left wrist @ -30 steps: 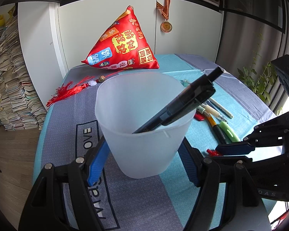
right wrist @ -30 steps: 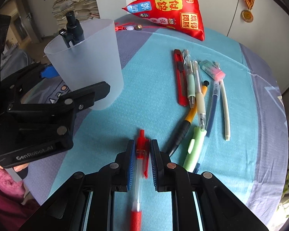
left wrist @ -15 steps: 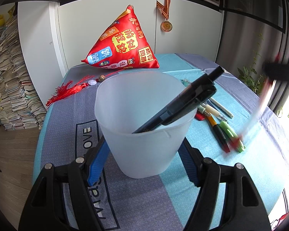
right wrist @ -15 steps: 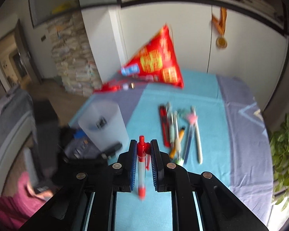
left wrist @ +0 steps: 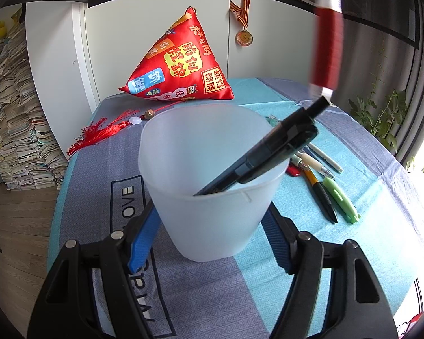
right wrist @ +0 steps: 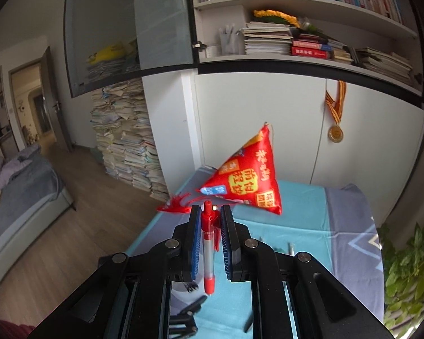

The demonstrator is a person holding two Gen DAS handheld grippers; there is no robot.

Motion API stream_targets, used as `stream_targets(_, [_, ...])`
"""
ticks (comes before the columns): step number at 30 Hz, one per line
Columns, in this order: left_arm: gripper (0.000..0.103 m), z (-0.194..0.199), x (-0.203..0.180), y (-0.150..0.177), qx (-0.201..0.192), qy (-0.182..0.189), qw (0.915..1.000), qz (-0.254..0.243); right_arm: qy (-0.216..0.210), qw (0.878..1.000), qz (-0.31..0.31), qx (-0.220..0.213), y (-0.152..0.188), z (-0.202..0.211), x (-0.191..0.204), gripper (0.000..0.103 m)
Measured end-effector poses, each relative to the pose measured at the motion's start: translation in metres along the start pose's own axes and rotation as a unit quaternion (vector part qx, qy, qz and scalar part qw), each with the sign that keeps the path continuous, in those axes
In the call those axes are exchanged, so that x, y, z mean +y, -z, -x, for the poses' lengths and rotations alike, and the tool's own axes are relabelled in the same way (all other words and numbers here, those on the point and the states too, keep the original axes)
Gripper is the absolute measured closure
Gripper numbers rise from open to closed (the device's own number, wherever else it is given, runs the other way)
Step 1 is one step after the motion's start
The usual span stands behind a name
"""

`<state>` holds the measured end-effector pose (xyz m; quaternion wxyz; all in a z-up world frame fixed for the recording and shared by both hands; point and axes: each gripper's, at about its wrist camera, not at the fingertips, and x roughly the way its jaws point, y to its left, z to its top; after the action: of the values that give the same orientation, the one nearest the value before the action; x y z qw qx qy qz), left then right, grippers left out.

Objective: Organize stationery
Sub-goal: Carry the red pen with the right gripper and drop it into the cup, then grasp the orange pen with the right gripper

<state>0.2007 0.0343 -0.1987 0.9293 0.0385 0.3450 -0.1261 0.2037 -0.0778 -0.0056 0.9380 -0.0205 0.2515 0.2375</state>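
Observation:
My left gripper (left wrist: 212, 212) is shut on a frosted white cup (left wrist: 209, 175); its blue pads press the cup's two sides low down. A black pen-like tool (left wrist: 271, 155) leans inside the cup and sticks out over the right rim. My right gripper (right wrist: 211, 220) is shut on a red pen (right wrist: 208, 243), which hangs tip down high above the table. In the left wrist view the red pen (left wrist: 326, 45) is a blurred streak above the cup's right side. Several pens (left wrist: 328, 192) lie on the cloth right of the cup.
A red triangular cushion (left wrist: 181, 65) with a red tassel (left wrist: 99, 132) sits at the table's far end. A medal (left wrist: 244, 38) hangs on the white cabinet behind. Paper stacks (left wrist: 11, 130) stand on the floor to the left, a plant (left wrist: 381, 118) to the right.
The right gripper has lifted the red pen off the table and risen high, tilting up. It left the left wrist view; only the pen shows there now. The left gripper and cup stayed still.

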Motion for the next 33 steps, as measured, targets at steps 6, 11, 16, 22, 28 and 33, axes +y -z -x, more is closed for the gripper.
stream_targets(6, [0.033,0.000,0.000,0.000,0.000,0.000,1.0000,0.000,-0.020,1.000,-0.003,0.004,0.000,-0.014,0.008,0.089])
stream_targets(11, [0.033,0.000,0.000,0.000,0.000,0.000,1.0000,0.000,-0.018,0.999,-0.007,0.030,0.017,-0.029,0.005,0.089])
stream_targets(16, [0.033,0.000,0.000,0.000,0.000,0.000,1.0000,0.000,-0.025,0.997,-0.027,0.062,0.036,-0.039,-0.006,0.089])
stream_targets(22, [0.033,0.000,0.000,0.000,0.001,0.000,1.0000,0.000,-0.031,0.994,-0.046,0.090,0.051,-0.049,-0.014,0.089])
stream_targets(28, [0.032,-0.002,0.001,0.000,0.008,0.000,1.0000,0.004,-0.050,0.993,-0.026,0.102,0.057,-0.048,-0.006,0.089])
stream_targets(33, [0.033,0.000,0.001,-0.001,0.005,-0.001,1.0000,0.002,-0.020,0.995,-0.041,0.085,0.067,-0.029,-0.023,0.089])
